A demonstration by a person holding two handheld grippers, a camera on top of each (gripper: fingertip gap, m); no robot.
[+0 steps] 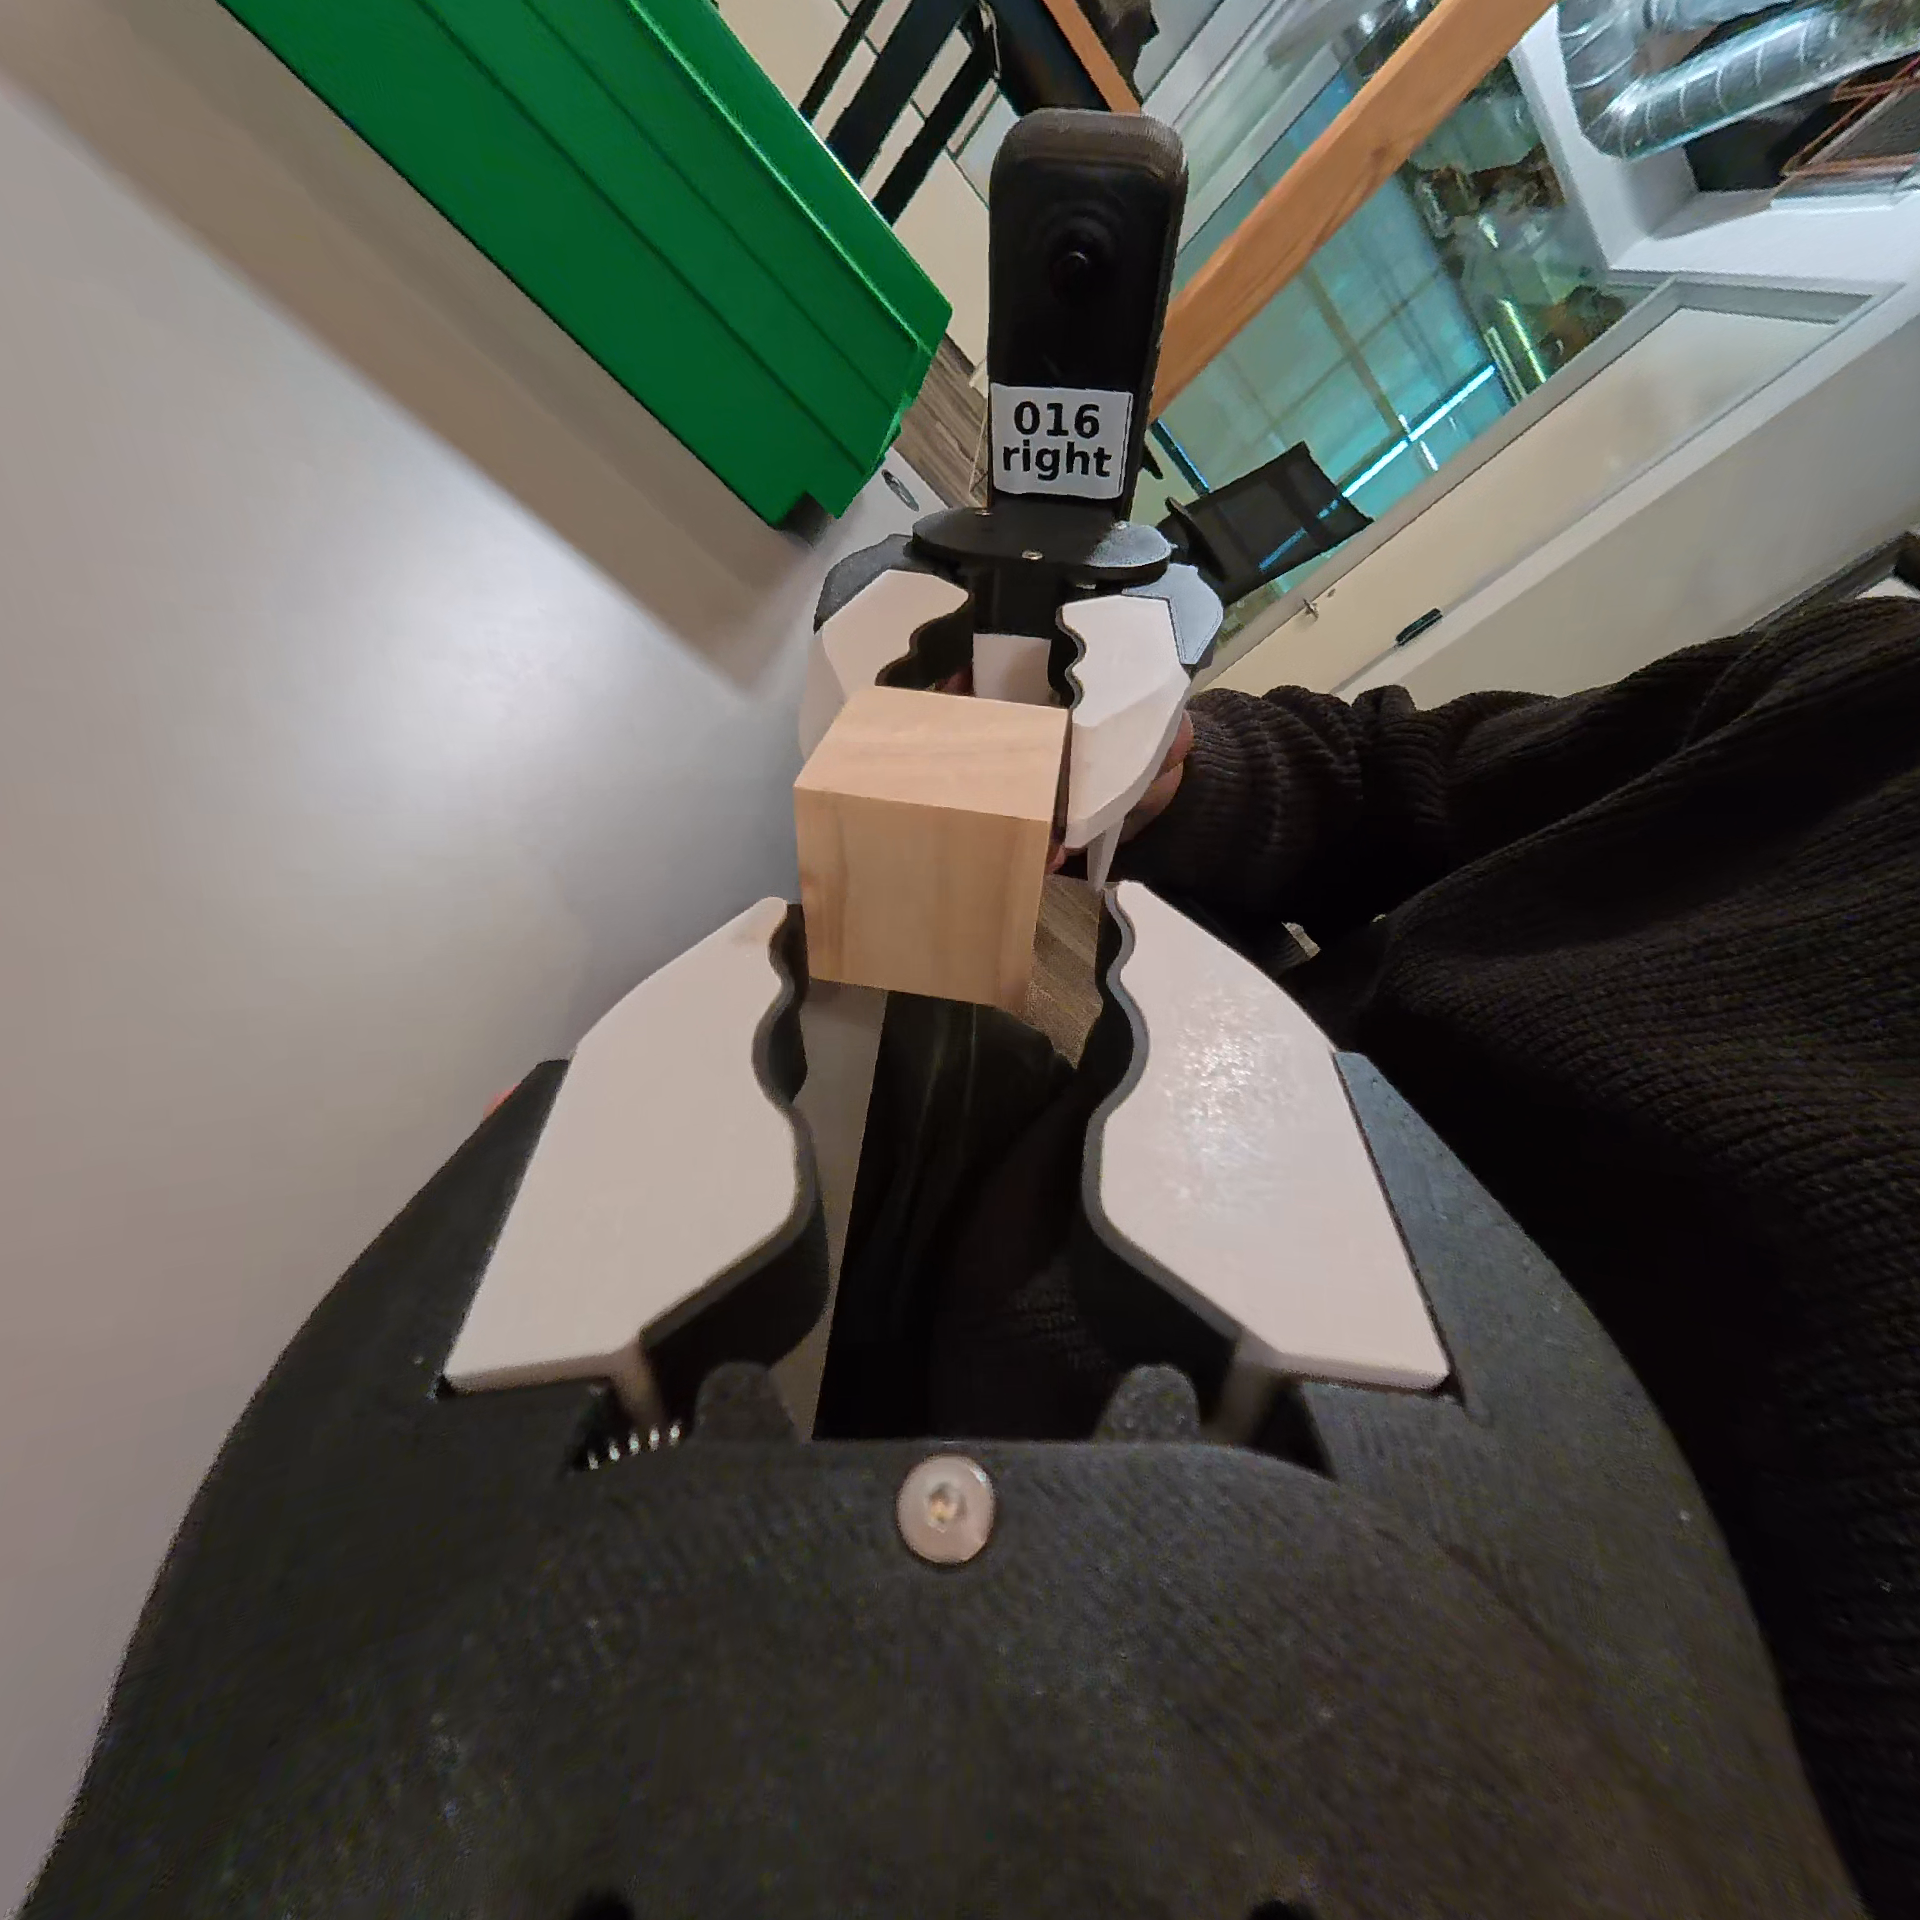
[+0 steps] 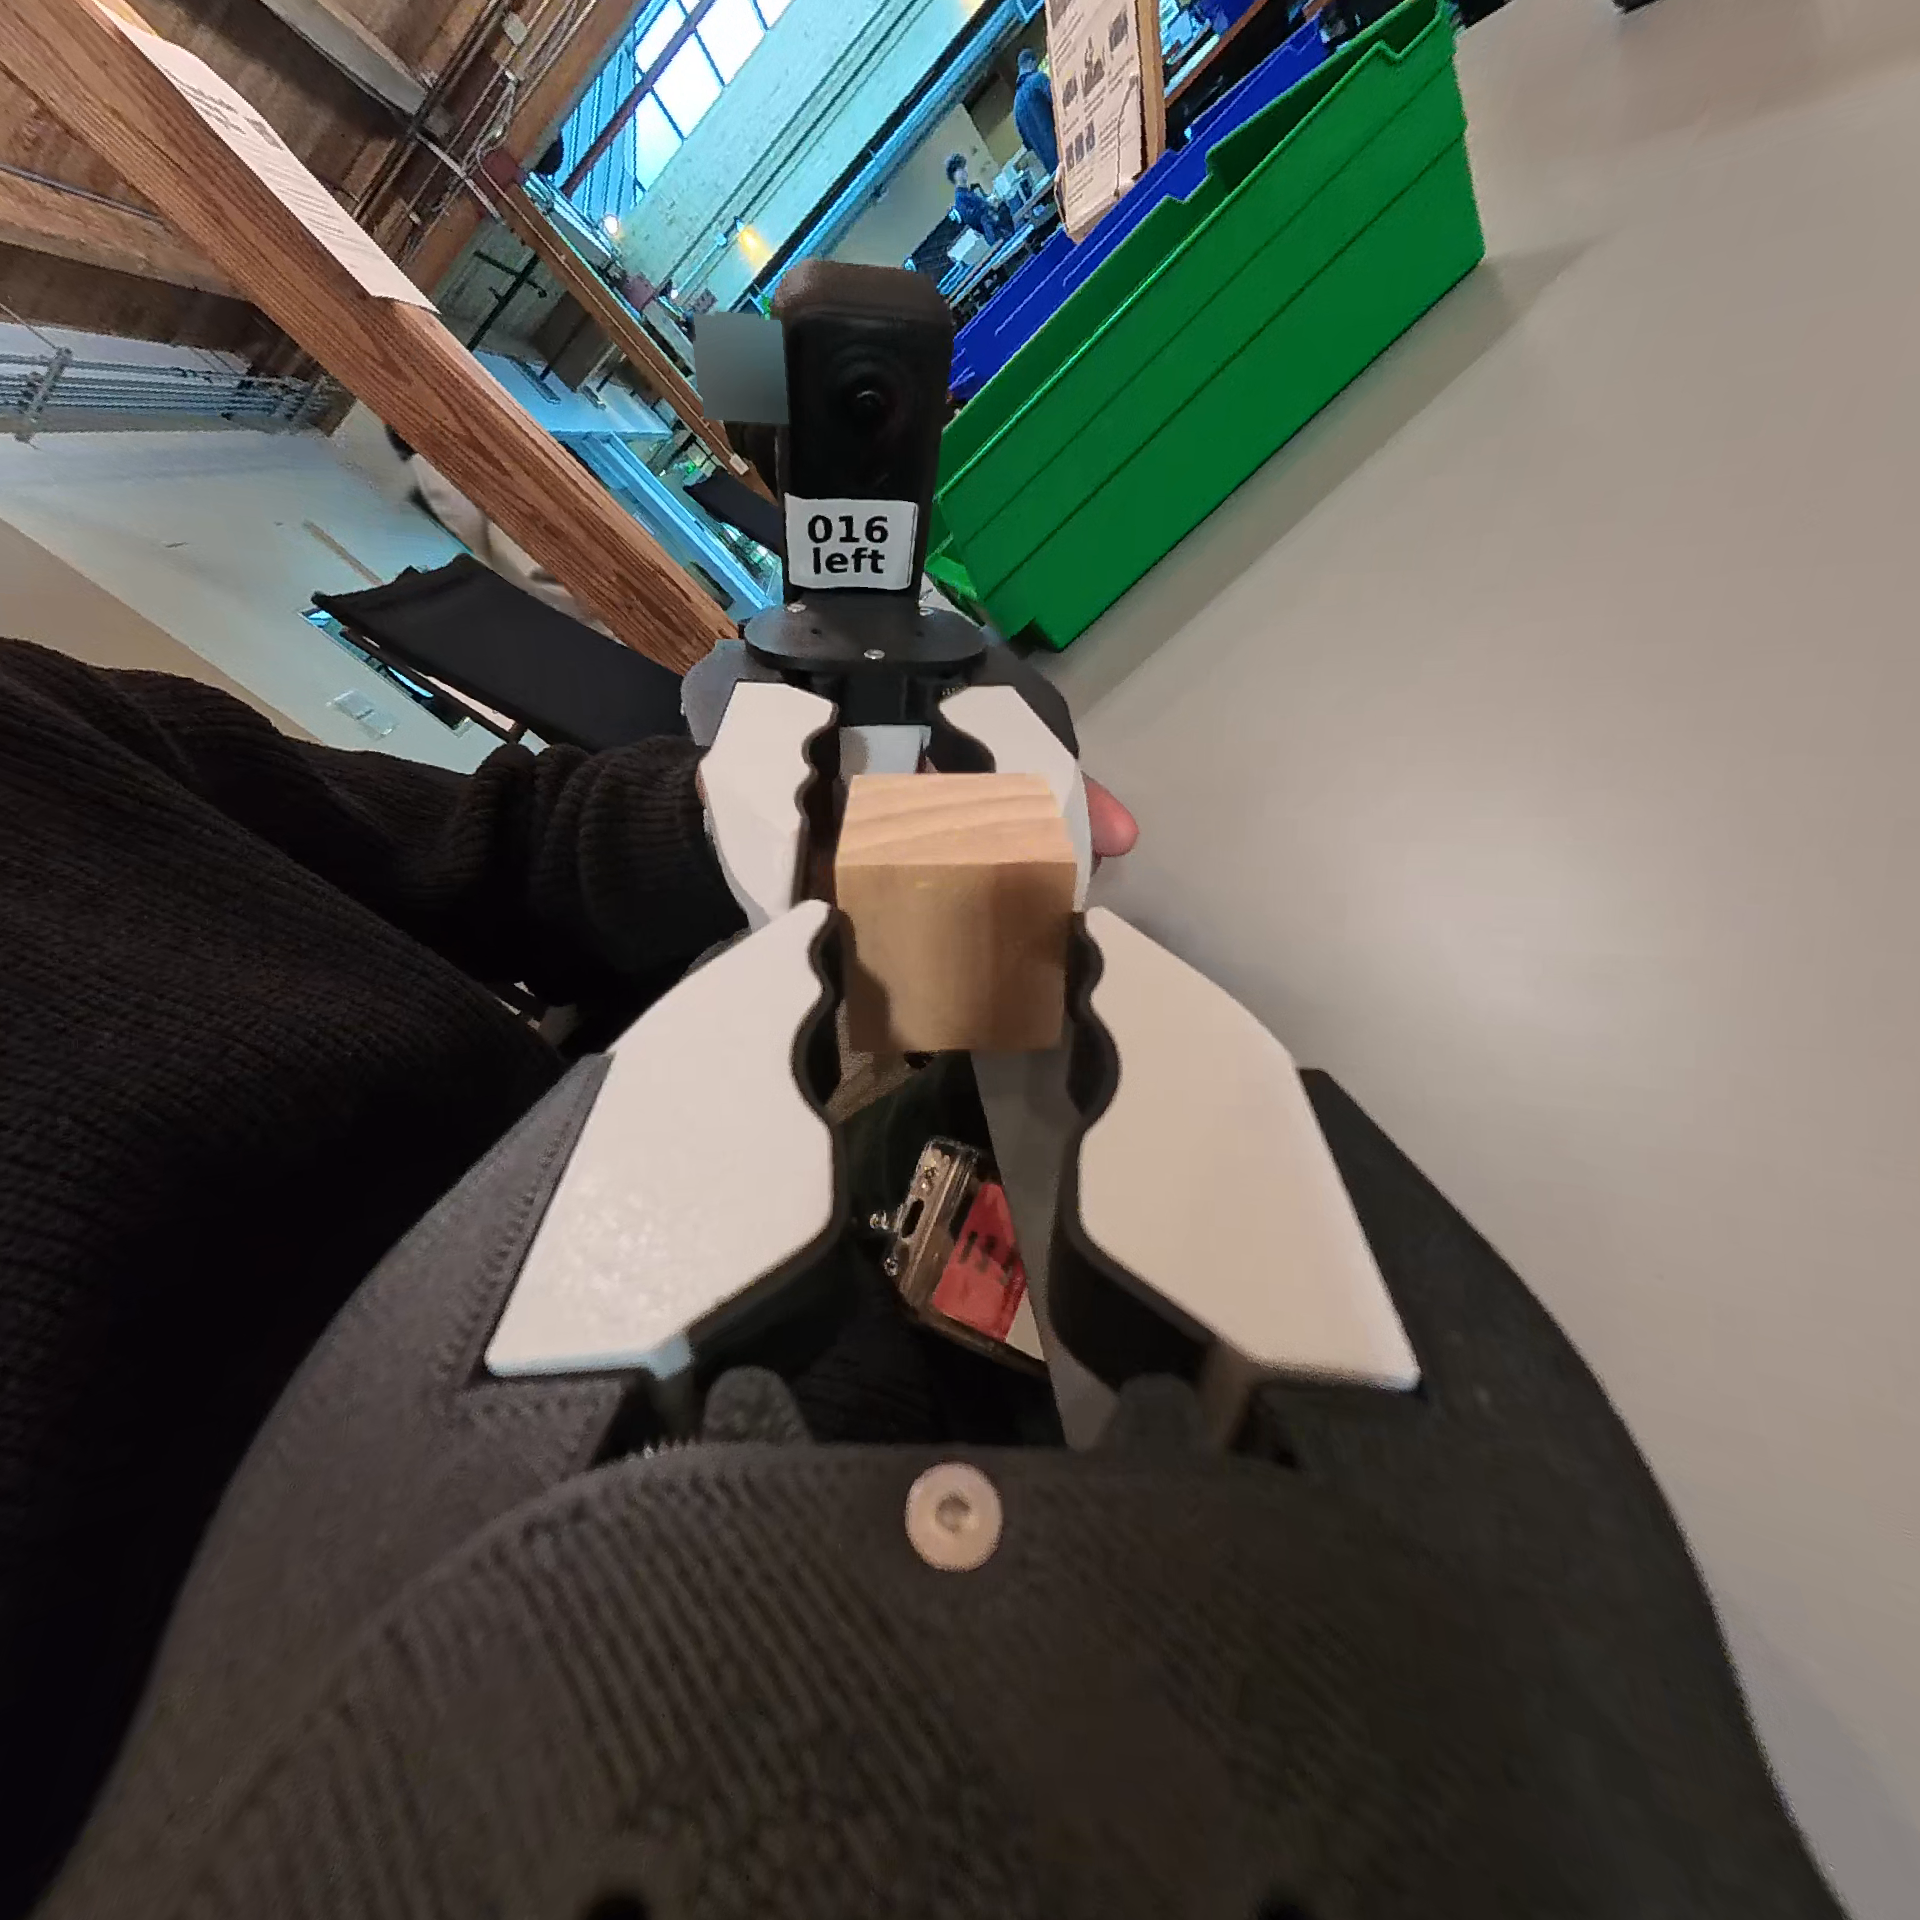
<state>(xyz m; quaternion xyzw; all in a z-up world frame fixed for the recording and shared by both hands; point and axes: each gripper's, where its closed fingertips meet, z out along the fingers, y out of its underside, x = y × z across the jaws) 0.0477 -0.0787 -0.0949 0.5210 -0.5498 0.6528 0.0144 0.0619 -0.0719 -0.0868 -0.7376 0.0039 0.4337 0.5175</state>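
Observation:
A pale wooden cube (image 2: 951, 935) is held in the air over the edge of a white table (image 2: 1558, 831). My right gripper (image 2: 954, 920) is shut on it, both fingertips tight against its sides. My left gripper (image 1: 951, 914) faces it from the opposite side and straddles the cube's (image 1: 925, 862) other end. Its jaws are open: the left fingertip (image 1: 774, 935) touches the cube and a gap shows at the right fingertip. The right gripper's white finger (image 1: 1117, 727) shows beyond the cube in the left wrist view. The left gripper's finger (image 2: 753, 810) shows beyond it in the right wrist view.
A green bin (image 1: 644, 239) stands on the table (image 1: 260, 727) behind the grippers, also seen in the right wrist view (image 2: 1226, 343), with a blue bin (image 2: 1091, 239) behind it. A person's black knitted sleeve (image 1: 1558, 935) fills the near side. A metal clip with a red card (image 2: 956, 1247) hangs below.

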